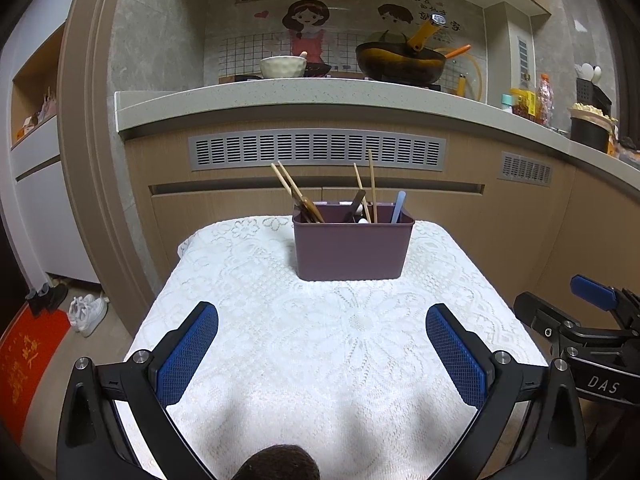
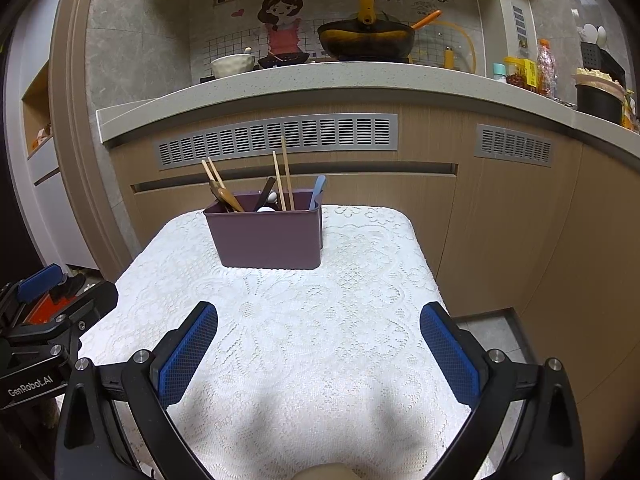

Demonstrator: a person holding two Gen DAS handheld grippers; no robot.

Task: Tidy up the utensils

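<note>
Left claw [image 1: 322,354] is held wide apart, nothing between the blue pads [image 1: 188,356]; right claw [image 2: 318,354] is likewise spread apart and empty. Both are hovering over the near part of a small table covered by a white lace cloth [image 1: 280,340]. Bare cloth only is seen between each claw and the purple bin [image 1: 353,246], which is stood straight ahead of the left claw and ahead, slightly left, of the right claw, at the far end of the table. Nothing is in the way.

Inside the bin, wooden chopsticks [image 1: 372,186] are stood upright near the middle, another pair [image 1: 286,184] is leaned to the left with a wooden spoon [image 1: 310,208], a dark utensil [image 1: 356,204] is leaned beside the middle pair, and a pale blue handle [image 1: 398,206] is at the right end. Something white is seen low inside; what it is cannot be told.

Beyond the table, a cabinet front with a grey vent [image 1: 316,148] is seen, and a counter [image 1: 280,96] above holds a bowl [image 1: 282,66], a wok [image 1: 400,62] and bottles [image 1: 544,98]. White shoes [image 1: 86,312] are on the floor far left of the left claw.
</note>
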